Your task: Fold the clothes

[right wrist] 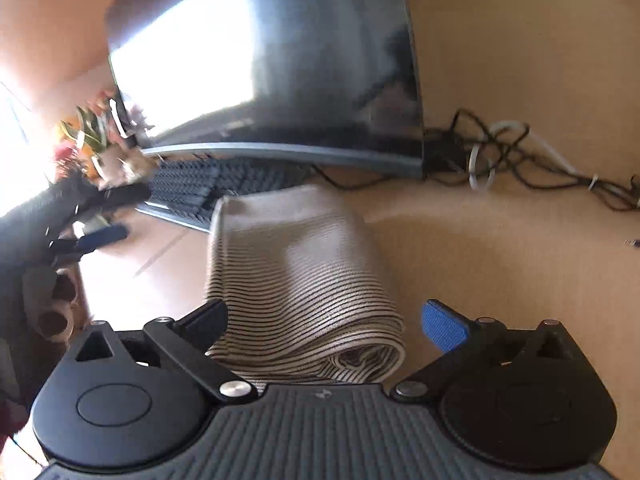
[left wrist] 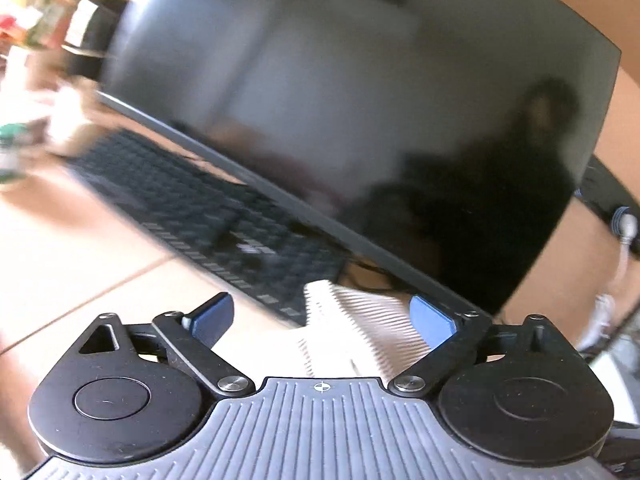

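A white garment with thin black stripes point(right wrist: 300, 280) lies folded into a thick bundle on the tan desk, its rolled end toward me. My right gripper point(right wrist: 332, 320) is open, its jaws spread either side of the bundle's near end without touching it. My left gripper point(left wrist: 324, 316) is open and empty above the same striped garment point(left wrist: 360, 328), which shows between its jaws. The left gripper also shows at the left of the right wrist view point(right wrist: 96, 236), apart from the cloth.
A large dark monitor point(right wrist: 280, 80) stands behind the garment, with a black keyboard point(right wrist: 192, 188) under its front edge. Tangled cables point(right wrist: 500, 152) lie at the back right. Colourful flowers point(right wrist: 96, 136) stand at the left. Bare desk point(right wrist: 500, 260) lies right of the garment.
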Available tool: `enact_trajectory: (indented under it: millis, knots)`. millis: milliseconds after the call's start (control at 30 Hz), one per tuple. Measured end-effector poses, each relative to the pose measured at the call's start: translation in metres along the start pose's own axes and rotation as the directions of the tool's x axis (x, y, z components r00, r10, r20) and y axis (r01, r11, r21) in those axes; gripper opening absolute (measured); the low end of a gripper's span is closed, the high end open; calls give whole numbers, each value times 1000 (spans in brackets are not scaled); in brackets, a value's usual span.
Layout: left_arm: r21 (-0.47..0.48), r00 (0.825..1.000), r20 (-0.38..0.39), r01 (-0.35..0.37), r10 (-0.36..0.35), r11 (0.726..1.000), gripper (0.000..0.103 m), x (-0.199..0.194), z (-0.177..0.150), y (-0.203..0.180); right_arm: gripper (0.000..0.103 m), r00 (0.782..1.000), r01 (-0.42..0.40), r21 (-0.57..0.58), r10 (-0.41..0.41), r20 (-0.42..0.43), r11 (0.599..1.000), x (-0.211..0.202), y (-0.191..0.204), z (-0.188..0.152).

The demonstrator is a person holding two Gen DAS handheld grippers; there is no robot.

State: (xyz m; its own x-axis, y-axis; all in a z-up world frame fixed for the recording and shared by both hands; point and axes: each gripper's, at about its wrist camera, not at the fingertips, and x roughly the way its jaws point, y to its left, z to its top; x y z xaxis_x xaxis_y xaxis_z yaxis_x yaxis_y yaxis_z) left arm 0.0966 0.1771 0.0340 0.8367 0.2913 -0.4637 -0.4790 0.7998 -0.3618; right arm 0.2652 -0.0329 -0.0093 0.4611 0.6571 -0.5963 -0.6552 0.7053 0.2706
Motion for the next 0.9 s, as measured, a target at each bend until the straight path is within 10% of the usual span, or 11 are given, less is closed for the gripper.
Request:
enact_trajectory:
  millis: [400,900]
  knots:
    - [13,973,-50,-225,226,974,103,-101,-121,-95,103,999,1,-90,3,48,996,-56,-22,-48]
    - [71,959,15,-282,281,957,103,-108,-126,-136,103,994,-41,-203,61,91,978,-77,-38,-37]
